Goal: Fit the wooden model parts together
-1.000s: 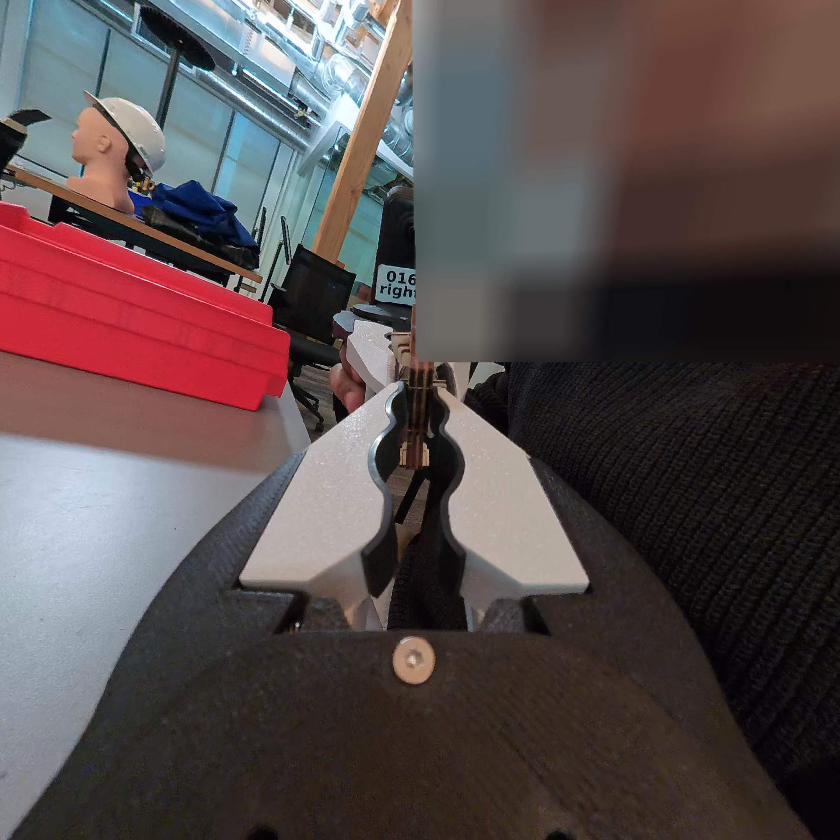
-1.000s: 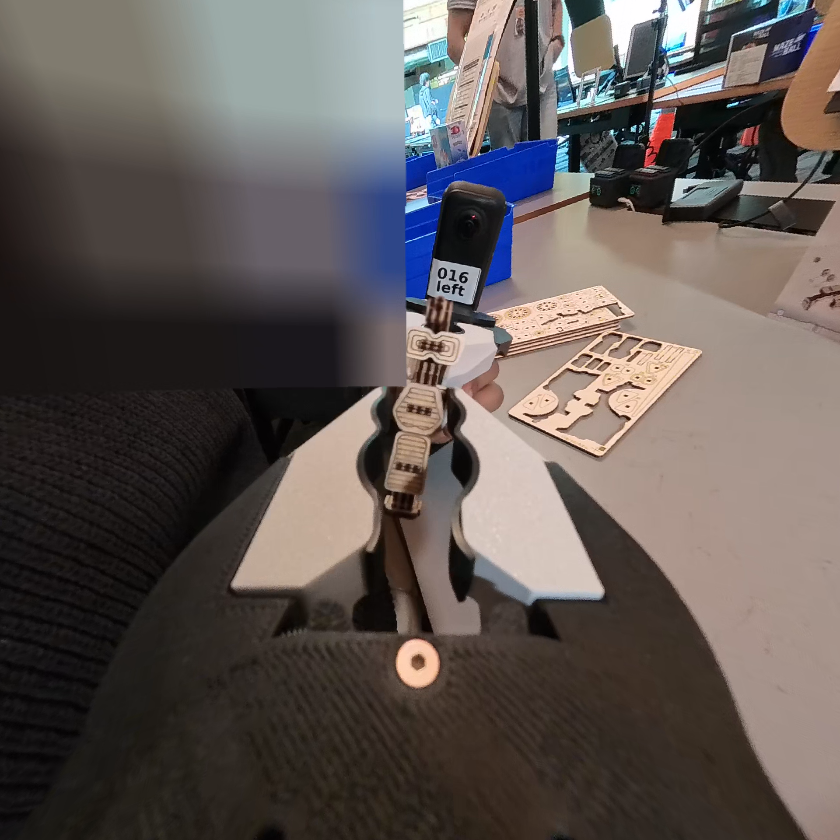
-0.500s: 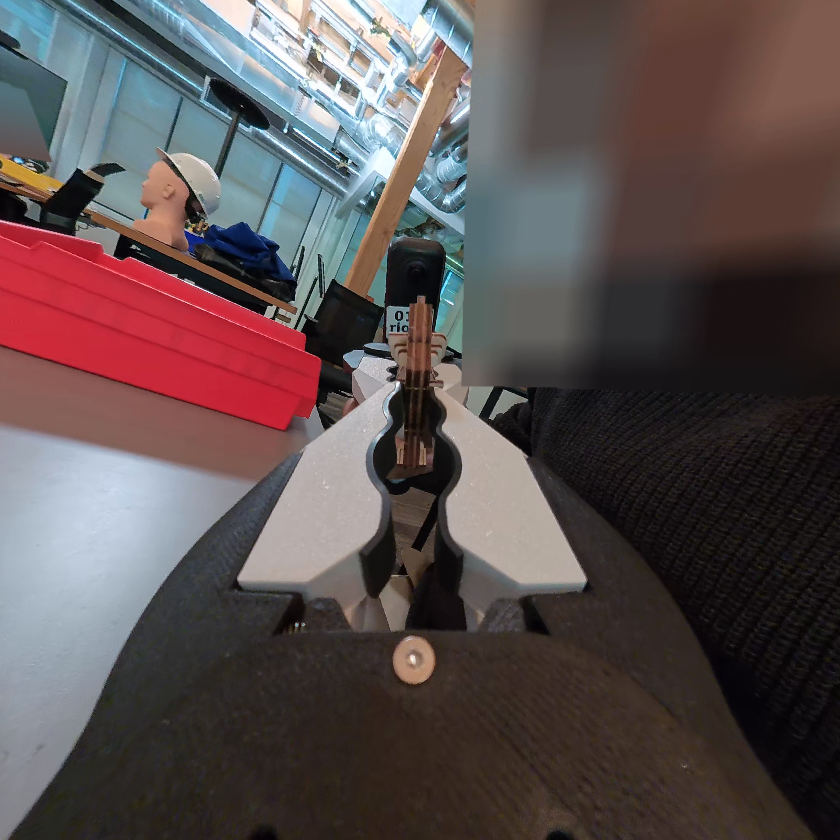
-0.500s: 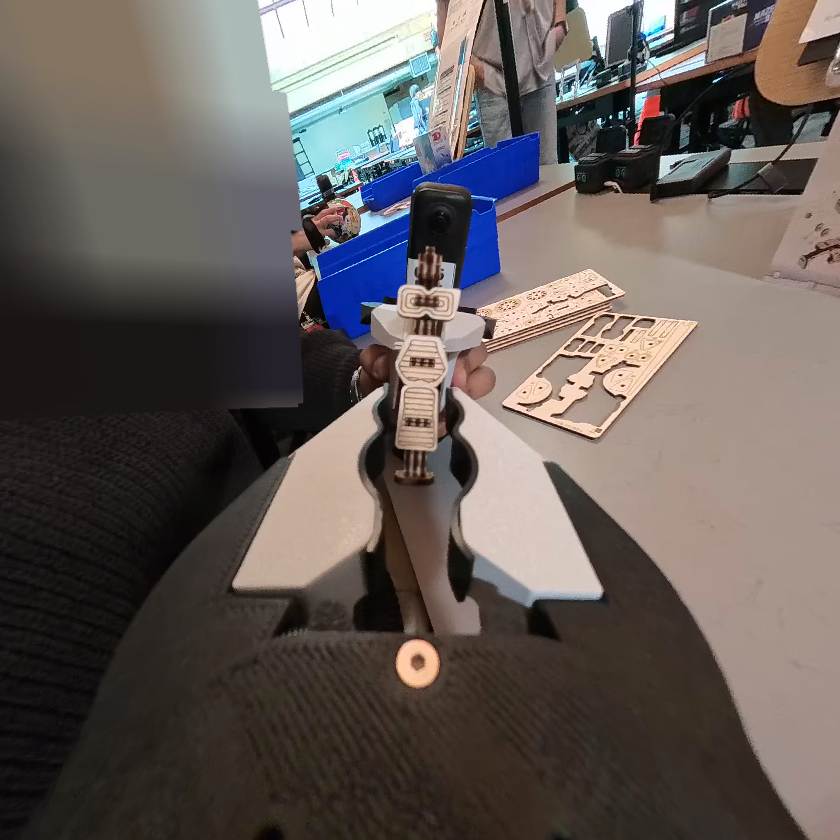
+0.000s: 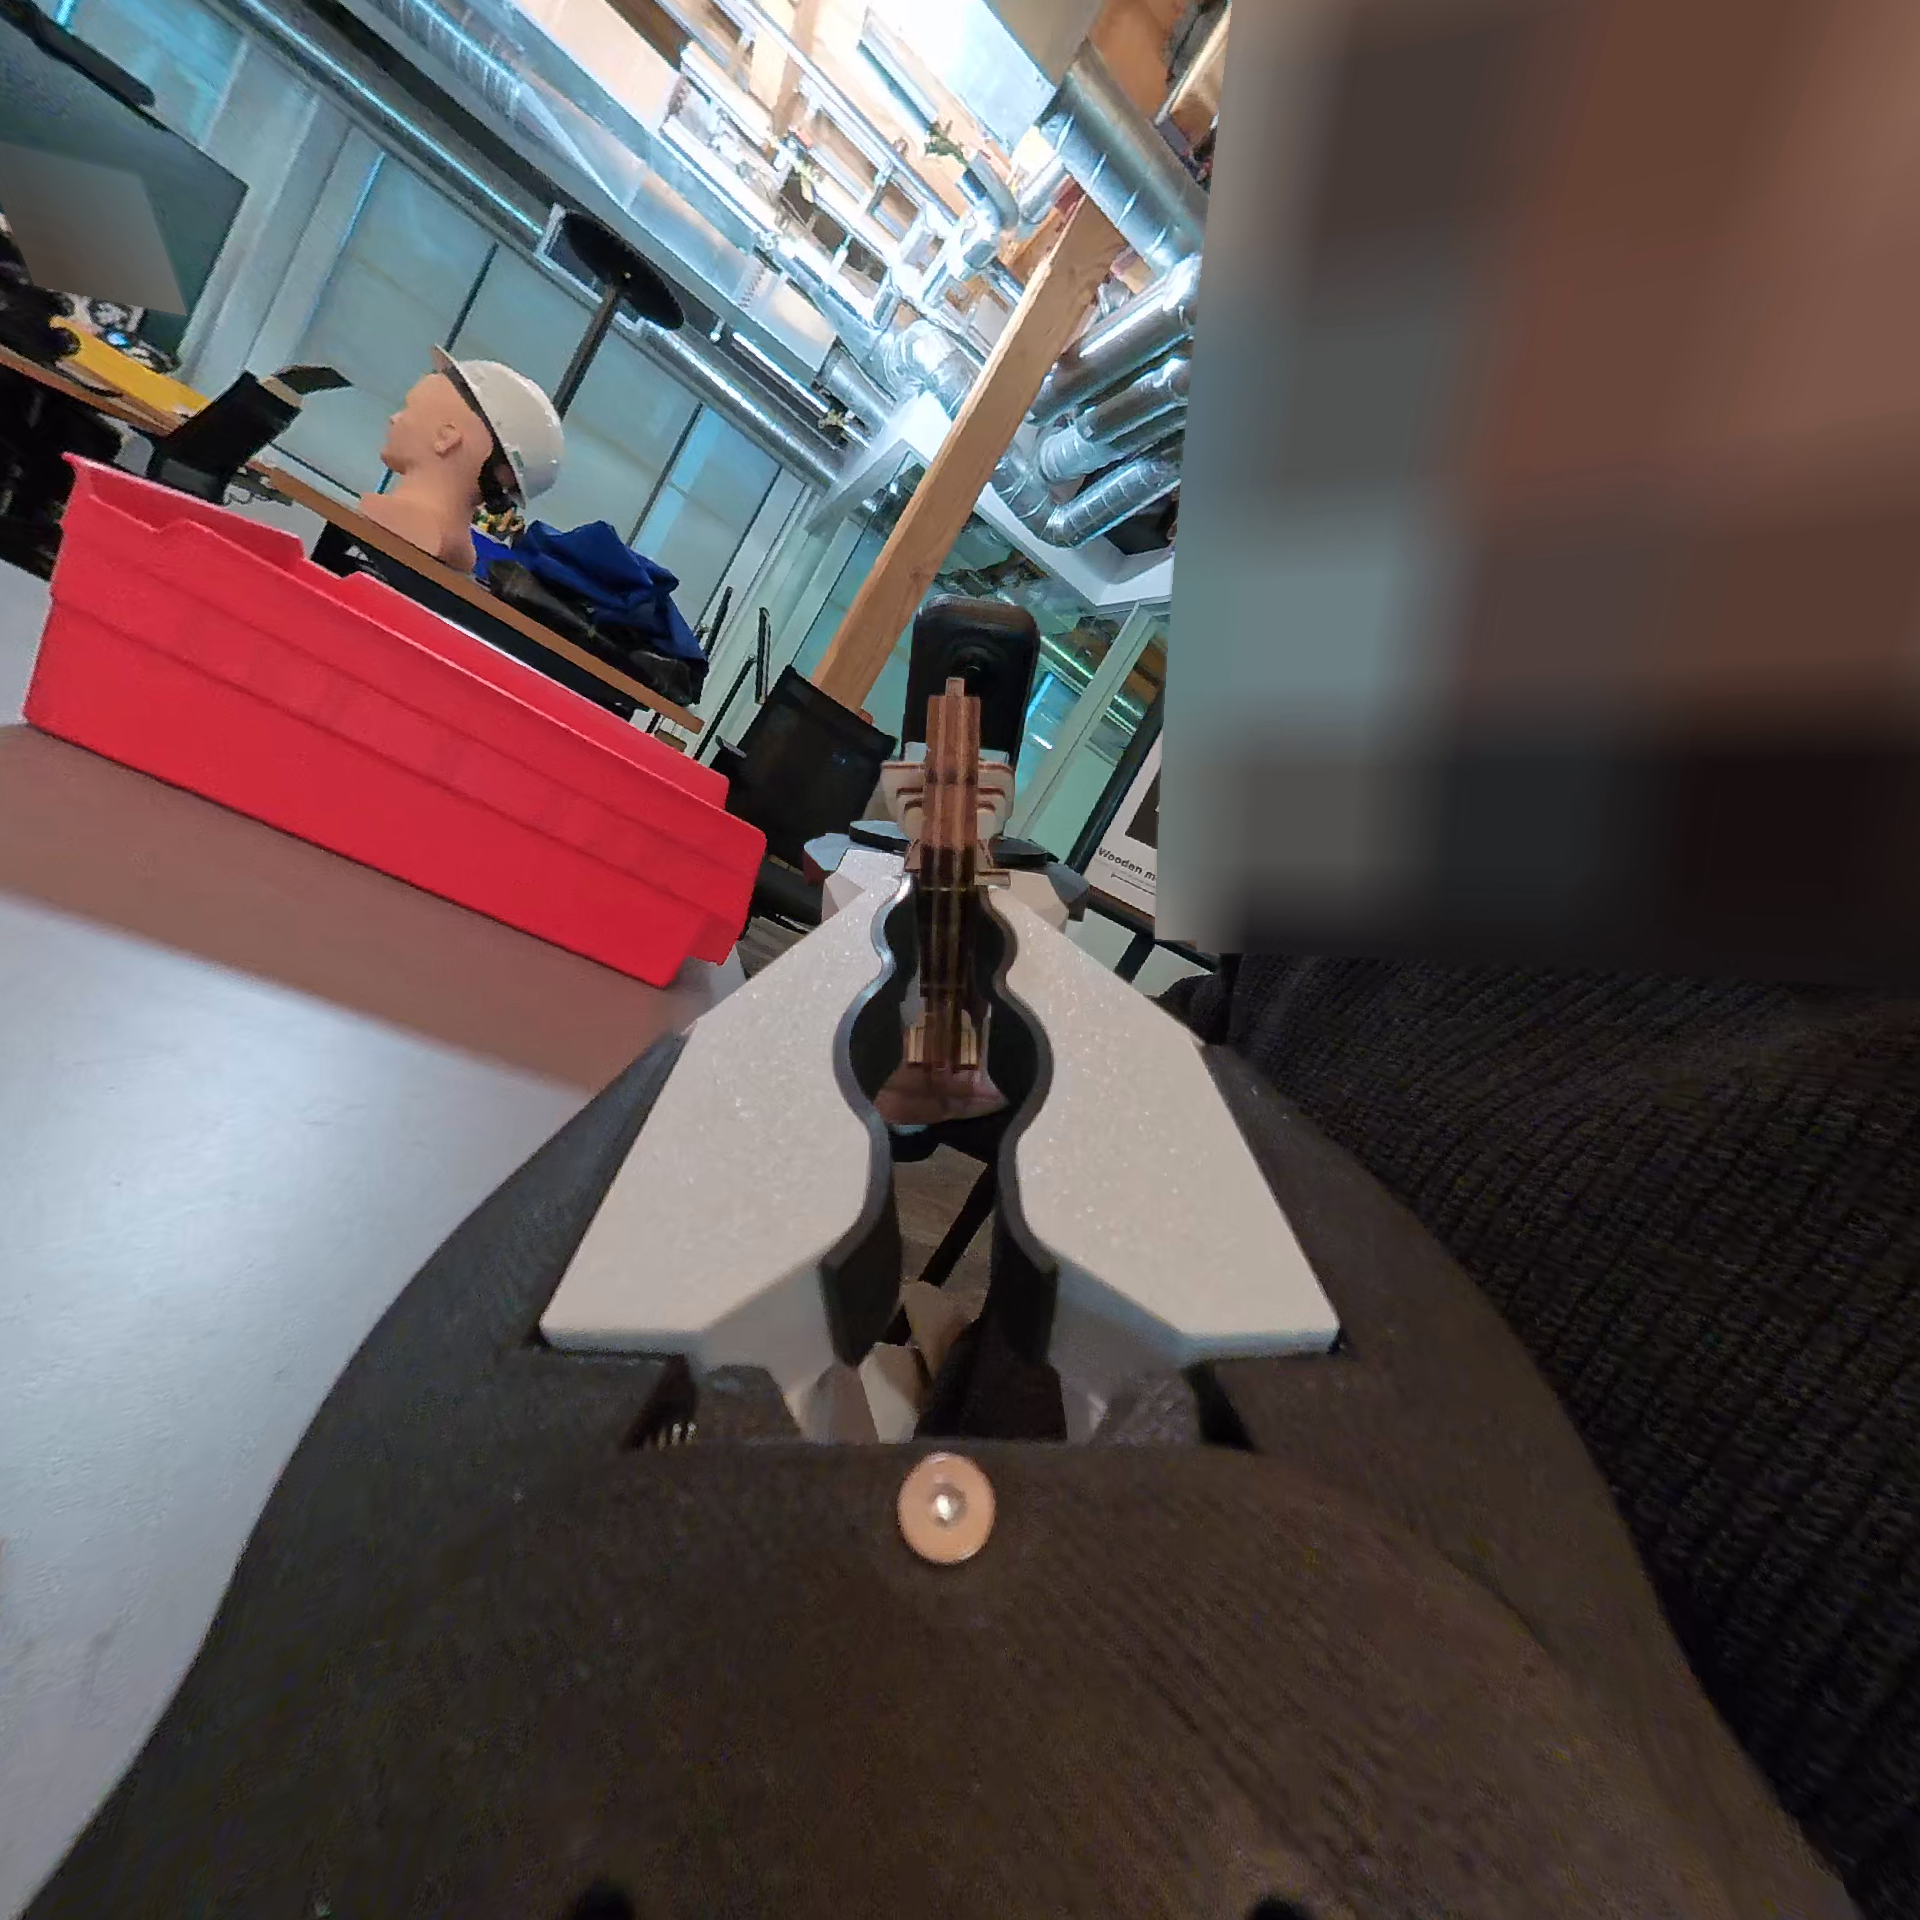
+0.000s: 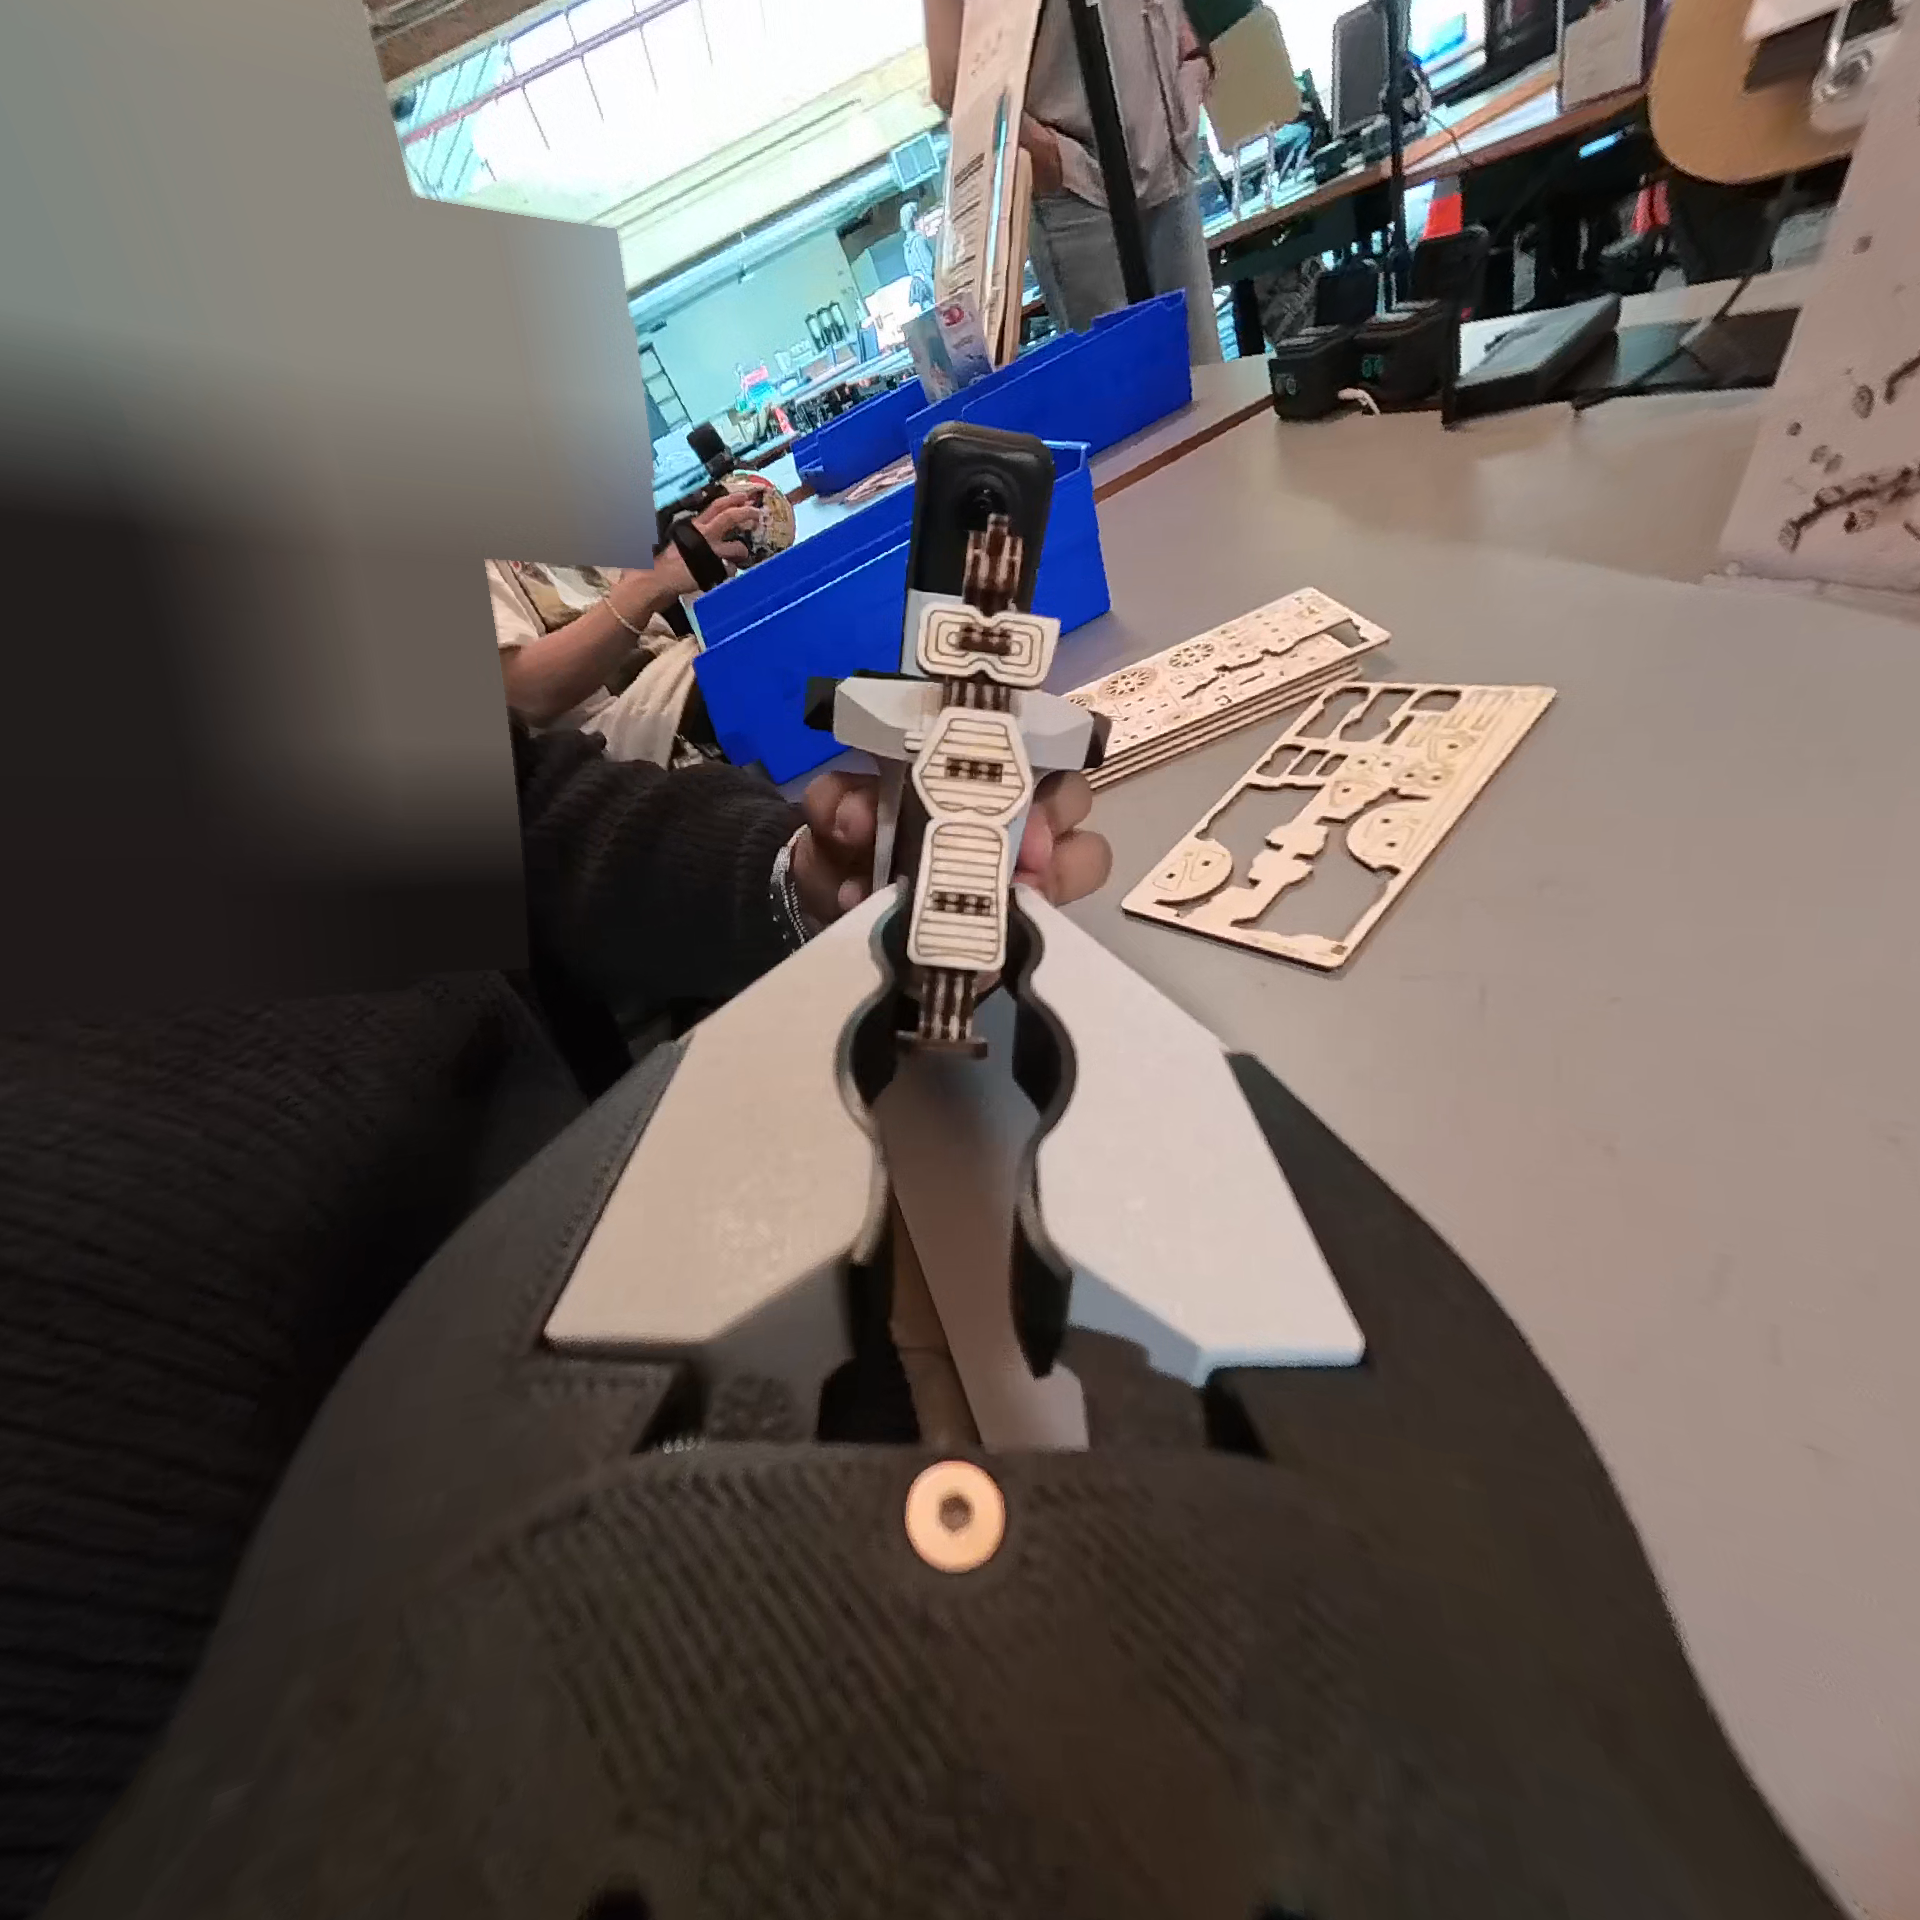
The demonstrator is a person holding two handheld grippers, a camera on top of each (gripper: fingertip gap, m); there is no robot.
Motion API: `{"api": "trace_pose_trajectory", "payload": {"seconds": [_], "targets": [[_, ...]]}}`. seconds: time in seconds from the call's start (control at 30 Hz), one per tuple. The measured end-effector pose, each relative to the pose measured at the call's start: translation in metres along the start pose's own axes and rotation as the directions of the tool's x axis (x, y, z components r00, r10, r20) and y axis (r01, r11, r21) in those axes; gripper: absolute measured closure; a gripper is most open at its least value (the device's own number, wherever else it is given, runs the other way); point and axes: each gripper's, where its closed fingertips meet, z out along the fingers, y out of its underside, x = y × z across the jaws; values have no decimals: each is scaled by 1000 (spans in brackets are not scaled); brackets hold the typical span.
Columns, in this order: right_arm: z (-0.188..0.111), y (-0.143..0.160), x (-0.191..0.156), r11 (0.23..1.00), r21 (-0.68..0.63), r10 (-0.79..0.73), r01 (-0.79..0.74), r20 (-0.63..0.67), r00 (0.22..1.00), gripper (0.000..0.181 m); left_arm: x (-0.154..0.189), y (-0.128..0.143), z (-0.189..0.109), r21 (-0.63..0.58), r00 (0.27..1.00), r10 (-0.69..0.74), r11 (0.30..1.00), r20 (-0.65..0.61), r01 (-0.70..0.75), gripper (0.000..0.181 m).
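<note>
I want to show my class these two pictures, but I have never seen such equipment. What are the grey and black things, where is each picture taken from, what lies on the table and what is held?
Each picture comes from a camera mounted on a hand-held two-finger gripper, looking forward along its grey fingers. The left gripper and the right gripper face each other, and both appear shut on one small layered wooden model, held in the air above the grey table. The left view shows a red plastic bin on the table. The right view shows a flat cut-out wooden parts sheet, a stack of more wooden sheets and blue plastic bins.
</note>
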Motion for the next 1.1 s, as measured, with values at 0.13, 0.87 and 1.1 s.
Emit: {"api": "trace_pose_trajectory", "payload": {"seconds": [0.13, 0.87, 1.1], "targets": [[-5, -5, 5, 993, 59, 104, -106, 33, 994, 166, -13, -2, -1, 16, 997, -38, 999, 73, 37, 159], [-7, -6, 30, 771, 256, 579, -583, 99, 809, 167, -60, 11, -9, -428, 603, 621, 783, 500, -452, 127], [-7, -7, 24, 775, 244, 575, -584, 113, 810, 168, -45, 11, -3, -437, 570, 700, 714, 429, -548, 161]]}}
